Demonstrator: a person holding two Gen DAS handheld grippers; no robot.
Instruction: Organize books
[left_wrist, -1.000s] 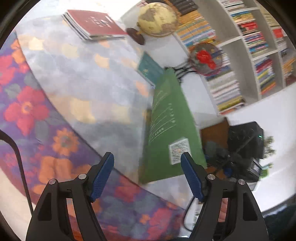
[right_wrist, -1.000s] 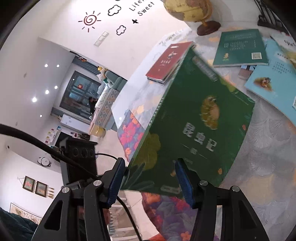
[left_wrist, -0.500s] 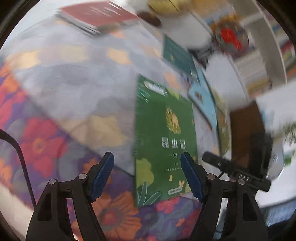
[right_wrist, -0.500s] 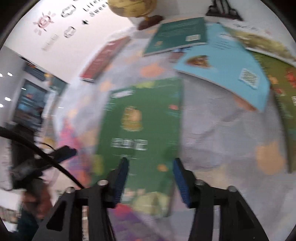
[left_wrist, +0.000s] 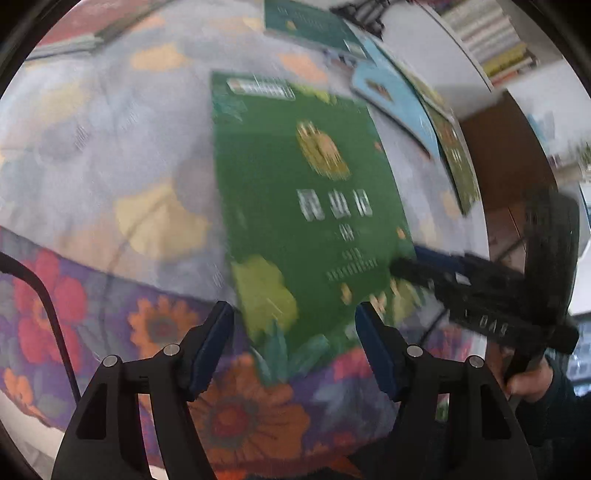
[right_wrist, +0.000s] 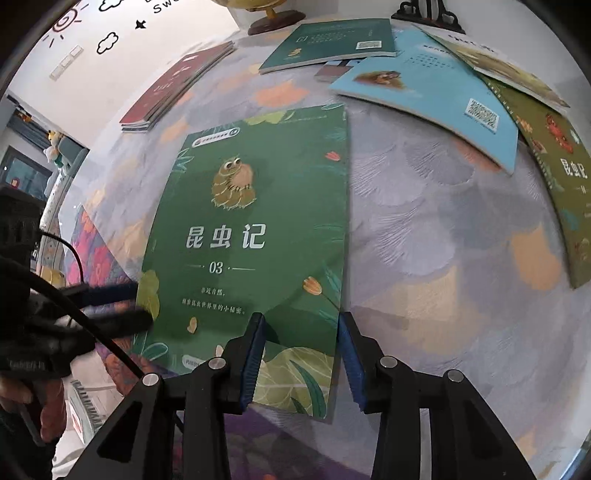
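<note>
The green book (right_wrist: 255, 229) lies flat, cover up, on the table (right_wrist: 424, 236), which is spread with a flowered cloth. Its near right corner sits between the jaws of the right gripper (right_wrist: 301, 354); whether the pads press on it or merely straddle it cannot be told from the pictures. In the left wrist view the same green book (left_wrist: 310, 206) is blurred, with its near edge just ahead of the left gripper (left_wrist: 293, 343); those jaws are closing, stand well apart, and no pad touches the cover. The right gripper (left_wrist: 413, 267) reaches in from the right of the left jaws onto the book's near right edge.

Beyond the right jaws, farther up the table, lie a teal book (right_wrist: 328, 46), a light blue book (right_wrist: 428, 92) and an olive-green book (right_wrist: 554, 170), overlapping one another to the right. A stack of red books (right_wrist: 177, 85) lies off to the far left, and a globe's base (right_wrist: 275, 22) stands at the far edge.
</note>
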